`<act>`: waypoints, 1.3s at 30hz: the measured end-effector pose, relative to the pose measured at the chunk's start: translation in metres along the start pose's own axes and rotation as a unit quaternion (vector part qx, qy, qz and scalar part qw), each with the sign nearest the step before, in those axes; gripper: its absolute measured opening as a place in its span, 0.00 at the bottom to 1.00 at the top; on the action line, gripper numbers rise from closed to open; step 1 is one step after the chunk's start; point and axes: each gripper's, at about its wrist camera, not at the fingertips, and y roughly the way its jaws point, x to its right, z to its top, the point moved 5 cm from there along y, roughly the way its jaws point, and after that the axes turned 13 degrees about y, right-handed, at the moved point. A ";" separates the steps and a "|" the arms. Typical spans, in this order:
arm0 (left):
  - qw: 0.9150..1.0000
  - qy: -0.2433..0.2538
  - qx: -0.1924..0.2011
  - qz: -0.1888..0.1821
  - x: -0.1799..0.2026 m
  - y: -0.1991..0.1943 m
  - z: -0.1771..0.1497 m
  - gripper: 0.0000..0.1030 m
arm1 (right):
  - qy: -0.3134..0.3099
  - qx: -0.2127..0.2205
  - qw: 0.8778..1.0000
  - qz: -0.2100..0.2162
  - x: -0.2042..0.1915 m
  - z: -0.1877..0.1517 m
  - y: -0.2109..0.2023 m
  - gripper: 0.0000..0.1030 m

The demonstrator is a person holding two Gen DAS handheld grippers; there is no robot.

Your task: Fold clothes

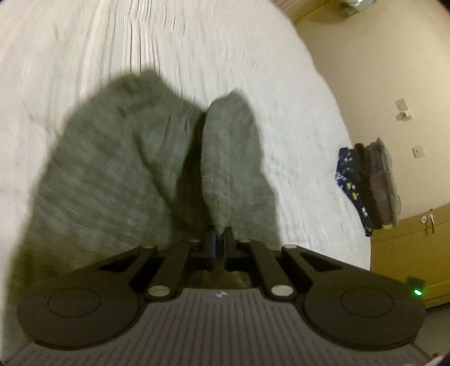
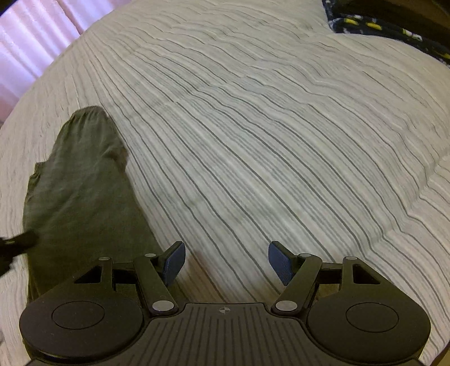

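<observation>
Left wrist view: left gripper closed tight on a fold of a grey-green knit garment, fabric pinched between the two dark fingers and bunched into a ridge running away from the tips. Rest of the garment spread to the left and draped down onto the white striped bedspread, toward the near edge of the bed. Picture blurred, so exact type of garment not determinable. Stack of folded clothes at the right edge of the bed, comprising a dark blue patterned piece, a black one, a mauve one and a grey one. Yellow wooden cabinet with a metal handle beyond that edge, and wall sockets on the cream wall above. Green indicator light lit on the gripper body. Right wrist view: right gripper wide open, blue pads well apart, nothing between them, positioned over bare bedspread. Same grey-green garment lying on the bedspread left of the gripper, elasticated hem at its far end, near part passing under the left finger linkage. Black object at the left frame edge, blurred, not identifiable. Dark blue patterned cloth at the far right corner of the bed. Pink curtain beyond the far left edge.
</observation>
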 end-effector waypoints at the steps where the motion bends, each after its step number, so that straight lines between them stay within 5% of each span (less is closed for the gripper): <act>1: 1.000 0.008 0.009 0.012 0.000 -0.017 0.003 0.02 | -0.004 0.001 1.000 0.003 -0.003 0.001 0.000 0.68; 4: 0.997 0.013 0.005 0.073 -0.023 -0.049 0.000 0.02 | -0.024 0.000 1.000 0.009 -0.015 0.000 0.007 0.68; 7: 0.991 -0.016 -0.051 0.120 -0.064 -0.043 -0.018 0.05 | -0.057 -0.003 0.998 0.018 -0.032 -0.002 0.017 0.68; 10: 0.992 -0.035 -0.047 0.115 -0.086 -0.038 -0.025 0.07 | -0.082 -0.005 0.996 0.030 -0.051 0.000 0.026 0.68; 12: 0.994 -0.060 -0.023 0.087 -0.093 -0.037 -0.024 0.32 | -0.090 -0.007 0.995 0.042 -0.062 0.004 0.032 0.68; 16: 0.995 -0.077 0.019 0.063 -0.096 -0.025 -0.010 0.33 | -0.098 -0.006 0.994 0.056 -0.082 0.015 0.043 0.68; 26: 0.994 0.043 0.035 0.090 -0.089 0.020 0.054 0.30 | -0.118 0.008 0.990 0.079 -0.124 0.042 0.065 0.68; 28: 0.995 0.043 0.024 0.084 -0.094 0.030 0.058 0.19 | -0.121 0.009 0.989 0.089 -0.135 0.048 0.071 0.68; 29: 0.996 0.042 0.019 0.078 -0.094 0.032 0.059 0.02 | -0.122 0.008 0.988 0.093 -0.140 0.050 0.074 0.68; 30: 0.996 0.042 0.016 0.075 -0.094 0.033 0.059 0.01 | -0.123 0.007 0.988 0.098 -0.145 0.052 0.077 0.68; 36: 0.986 0.103 0.075 0.103 -0.067 -0.021 0.061 0.01 | -0.141 0.003 0.983 0.120 -0.174 0.051 0.090 0.68; 39: 0.984 0.110 0.070 0.123 -0.076 -0.025 0.059 0.01 | -0.164 0.002 0.979 0.118 -0.189 0.045 0.101 0.68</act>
